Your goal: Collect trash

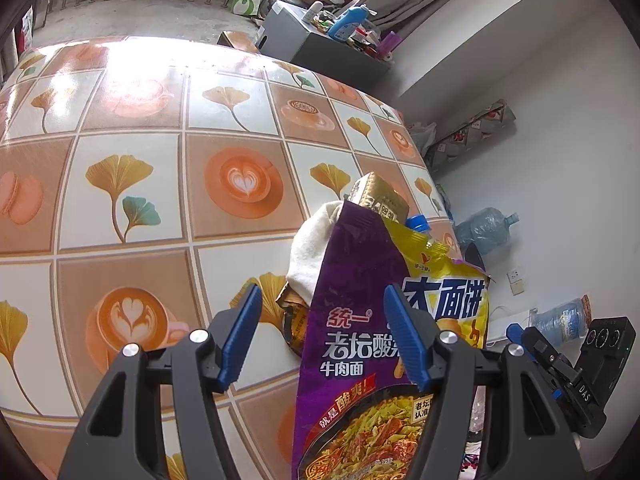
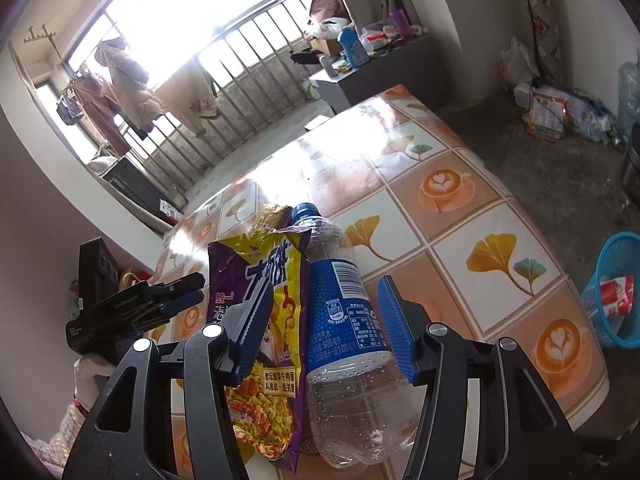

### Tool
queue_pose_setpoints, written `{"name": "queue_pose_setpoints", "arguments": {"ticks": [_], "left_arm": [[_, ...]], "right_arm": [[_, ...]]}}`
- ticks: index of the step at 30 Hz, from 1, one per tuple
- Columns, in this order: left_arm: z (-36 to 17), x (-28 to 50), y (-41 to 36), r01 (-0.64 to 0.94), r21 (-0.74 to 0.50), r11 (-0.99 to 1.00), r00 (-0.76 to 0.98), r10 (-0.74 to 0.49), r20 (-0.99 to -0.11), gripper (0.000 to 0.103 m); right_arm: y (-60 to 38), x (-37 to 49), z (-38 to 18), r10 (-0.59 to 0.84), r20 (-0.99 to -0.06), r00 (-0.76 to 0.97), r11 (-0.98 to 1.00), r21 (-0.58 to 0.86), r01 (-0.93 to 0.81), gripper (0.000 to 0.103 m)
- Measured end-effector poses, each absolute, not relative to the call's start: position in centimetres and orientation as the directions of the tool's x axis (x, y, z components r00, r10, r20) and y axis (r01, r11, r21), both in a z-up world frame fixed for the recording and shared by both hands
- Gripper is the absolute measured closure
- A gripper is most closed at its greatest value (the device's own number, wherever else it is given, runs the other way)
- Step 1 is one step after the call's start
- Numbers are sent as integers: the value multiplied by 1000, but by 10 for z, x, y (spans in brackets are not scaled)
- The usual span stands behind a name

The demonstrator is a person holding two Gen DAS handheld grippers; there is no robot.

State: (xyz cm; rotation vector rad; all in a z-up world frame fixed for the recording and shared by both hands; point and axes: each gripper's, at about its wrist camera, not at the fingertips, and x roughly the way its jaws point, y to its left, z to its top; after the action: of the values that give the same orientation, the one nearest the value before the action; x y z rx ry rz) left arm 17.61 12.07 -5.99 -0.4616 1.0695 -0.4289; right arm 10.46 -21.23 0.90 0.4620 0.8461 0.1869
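So the trash is all bunched up at one edge of the table, the one with the ginkgo leaf and latte print. The left gripper has its jaws spread wide and is holding nothing; the purple noodle wrapper sits between the two blue pads, closer to the right one, though whether it touches is hard to say. Just past the wrapper is a white crumpled tissue, and beyond that a gold box.

The right gripper is spread apart too, with the plastic bottle lying between its fingers, blue cap pointing away. Same noodle wrapper is right beside the bottle on its left, partly behind the left finger.

Count: one wrapper, one bottle, one tissue, one gold box, plus a brownish scrap poking out under the tissue. One blue mesh basket stands on the floor off the table's right side, with red and white packaging inside.
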Motion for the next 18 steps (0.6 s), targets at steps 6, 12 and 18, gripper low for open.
{"name": "queue_pose_setpoints", "arguments": {"ticks": [6,12,18], "left_arm": [[-68,182,118,112,-580,807,387,-573,-722,42],[-79,190,114,99,-671,734,324,-662,-676,42],[-77,189,109,102,-753,650,277,-746,-606,42]], "right_arm": [[-205,107,7,334,-688,644,895,445,11,51],[-202,109,0,322,-708,629,902,430,22,52],[-199,110,-8,335,-722,605,899,437,23,66]]}}
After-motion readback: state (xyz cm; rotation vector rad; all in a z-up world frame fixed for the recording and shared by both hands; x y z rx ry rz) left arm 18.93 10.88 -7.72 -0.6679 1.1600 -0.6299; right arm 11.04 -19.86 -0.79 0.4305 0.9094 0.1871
